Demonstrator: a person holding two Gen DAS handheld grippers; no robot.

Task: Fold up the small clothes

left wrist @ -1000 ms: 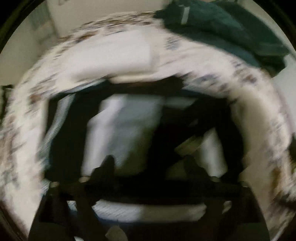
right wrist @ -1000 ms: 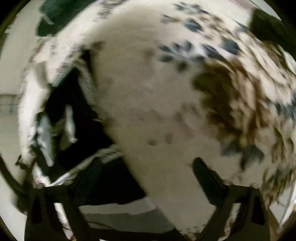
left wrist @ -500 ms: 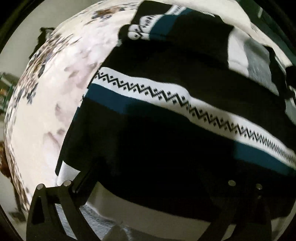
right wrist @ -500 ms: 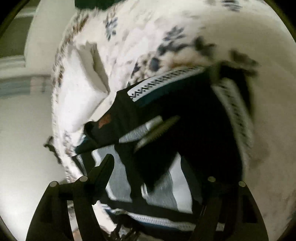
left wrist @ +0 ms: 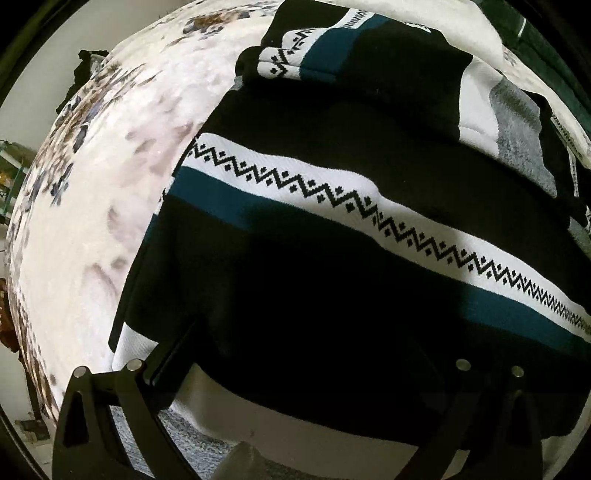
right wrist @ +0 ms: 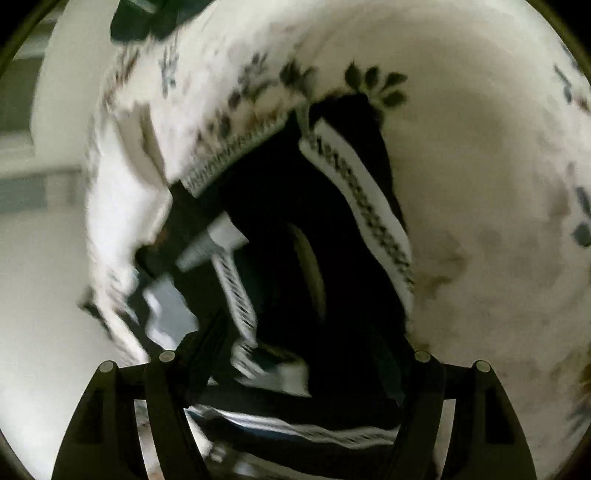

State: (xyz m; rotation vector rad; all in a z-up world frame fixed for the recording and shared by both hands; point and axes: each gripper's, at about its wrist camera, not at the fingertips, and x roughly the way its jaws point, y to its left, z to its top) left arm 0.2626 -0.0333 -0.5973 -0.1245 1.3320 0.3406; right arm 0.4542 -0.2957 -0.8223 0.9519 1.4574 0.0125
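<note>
A black knit sweater [left wrist: 317, 229] with white zigzag bands, teal stripes and grey and white panels lies on a white floral blanket [left wrist: 96, 206]. My left gripper [left wrist: 306, 354] hovers low over its lower body, jaws spread wide, with fabric lying between the fingers. In the blurred right wrist view the sweater [right wrist: 280, 236] is bunched, a sleeve folded across it. My right gripper [right wrist: 295, 354] is spread wide over the bunched cloth. I cannot tell whether either gripper touches the fabric.
A dark green garment [left wrist: 546, 51] lies at the far right of the blanket; it also shows in the right wrist view [right wrist: 144, 18] at the top left. The blanket's edge curves at the left, with floor and furniture [left wrist: 11, 173] beyond.
The left gripper dropped from a blurred high view to close over the sweater, then held still. The right gripper swung from bare blanket onto the bunched sweater and is still moving.
</note>
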